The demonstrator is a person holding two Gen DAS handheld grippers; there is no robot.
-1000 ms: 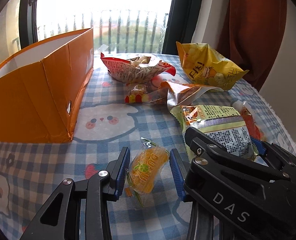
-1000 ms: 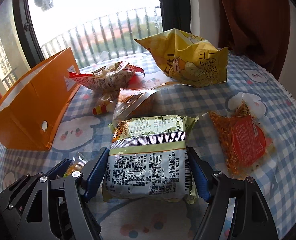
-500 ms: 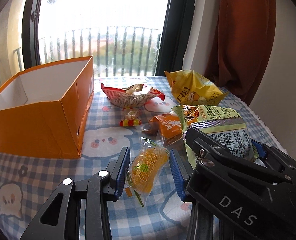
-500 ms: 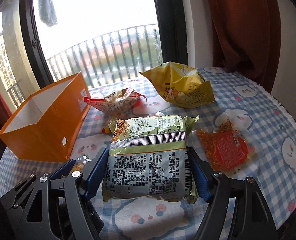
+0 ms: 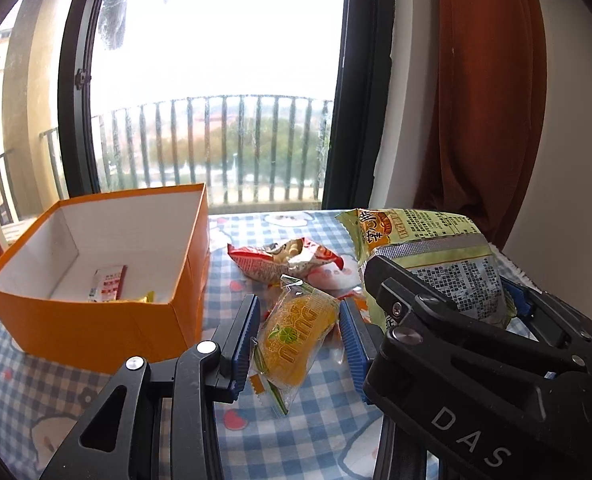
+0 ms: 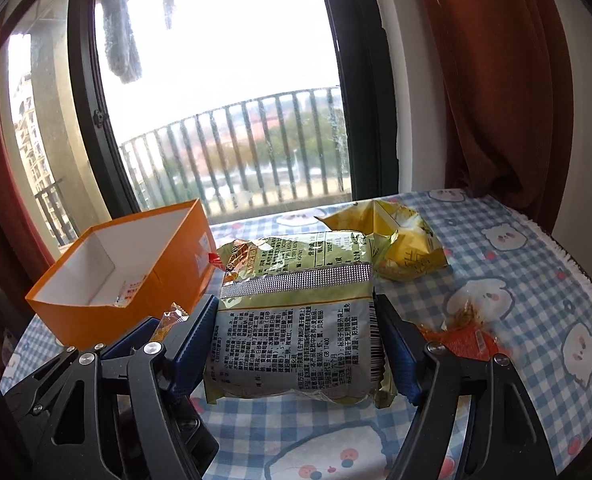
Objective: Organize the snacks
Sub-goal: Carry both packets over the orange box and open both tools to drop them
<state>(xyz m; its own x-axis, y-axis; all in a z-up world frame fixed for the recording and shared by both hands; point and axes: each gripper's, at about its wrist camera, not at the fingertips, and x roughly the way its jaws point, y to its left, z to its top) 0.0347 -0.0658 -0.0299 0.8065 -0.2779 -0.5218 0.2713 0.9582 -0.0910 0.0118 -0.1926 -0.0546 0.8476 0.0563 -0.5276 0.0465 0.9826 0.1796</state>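
My left gripper (image 5: 297,322) is shut on a small yellow jelly packet (image 5: 296,332), held clear above the checked tablecloth (image 5: 303,436). Beside it on the right, my right gripper (image 6: 296,312) is shut on a large green noodle pack (image 6: 296,316), also lifted; that pack (image 5: 427,256) shows in the left wrist view too. The open orange box (image 5: 96,316) stands at the left with a red sachet (image 5: 110,282) and a yellow wrapper on its white floor. The box (image 6: 136,276) lies left of the noodle pack in the right wrist view.
A red-and-white snack bag (image 5: 284,258) lies right of the box. A yellow crisp bag (image 6: 399,236) sits further back on the table, and an orange-red packet (image 6: 465,336) lies at the right. A window and dark red curtain (image 6: 487,80) stand behind the table.
Both grippers have risen together with their packets, and the views now look over the box rim onto its floor. The snacks on the cloth have dropped lower and farther in the picture.
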